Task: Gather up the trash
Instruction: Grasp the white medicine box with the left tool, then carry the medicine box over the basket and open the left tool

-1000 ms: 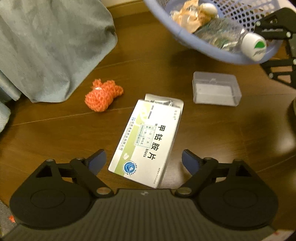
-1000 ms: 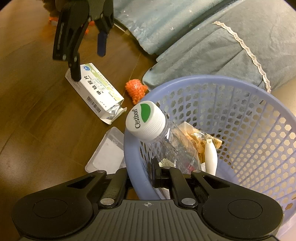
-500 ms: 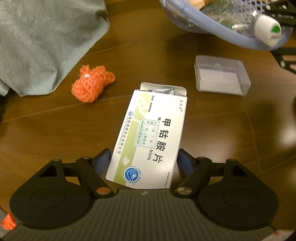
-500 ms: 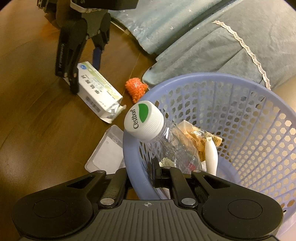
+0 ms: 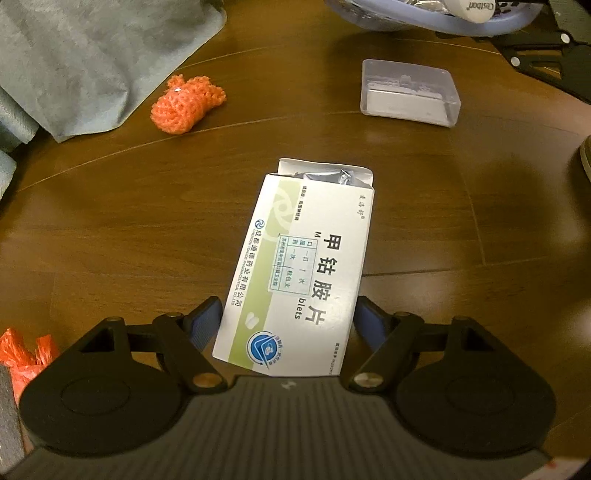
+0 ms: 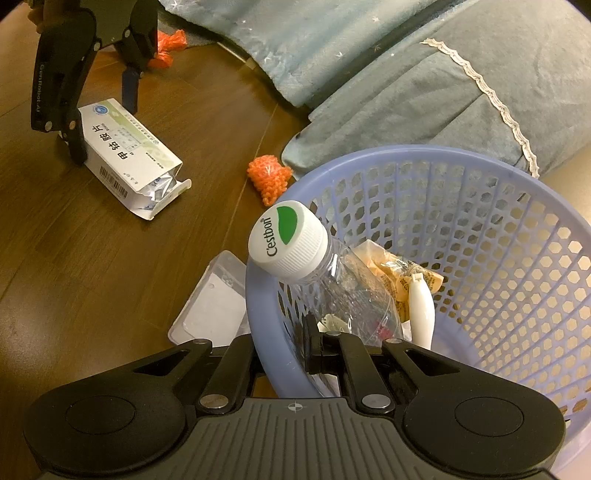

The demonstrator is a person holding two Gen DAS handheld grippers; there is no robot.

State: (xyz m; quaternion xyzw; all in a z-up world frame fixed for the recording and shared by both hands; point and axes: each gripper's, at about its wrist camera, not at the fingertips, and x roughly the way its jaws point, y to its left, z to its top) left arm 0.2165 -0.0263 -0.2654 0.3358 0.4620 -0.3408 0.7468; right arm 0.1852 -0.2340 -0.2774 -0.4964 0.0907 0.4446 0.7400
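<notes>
A white and green medicine box (image 5: 303, 266) with an open end flap lies on the brown wooden floor. My left gripper (image 5: 288, 321) points down over it, and its blue pads press on the box's two long sides. The right wrist view shows the same grip (image 6: 105, 133) on the box (image 6: 125, 147). My right gripper (image 6: 314, 347) is shut on the near rim of a lilac plastic basket (image 6: 443, 162). In the basket lie a clear bottle (image 6: 332, 288) with a white cap, wrappers and a small white tube.
An orange mesh wad (image 5: 186, 103) lies beside a grey-blue cloth (image 5: 74, 55). A clear plastic case (image 5: 410, 94) sits on the floor by the basket (image 5: 406, 18). Orange plastic scraps (image 5: 22, 354) lie at the left gripper's left.
My left gripper moved forward and down over the medicine box, and its jaws narrowed until the pads met the box's sides. The right gripper and the basket kept still.
</notes>
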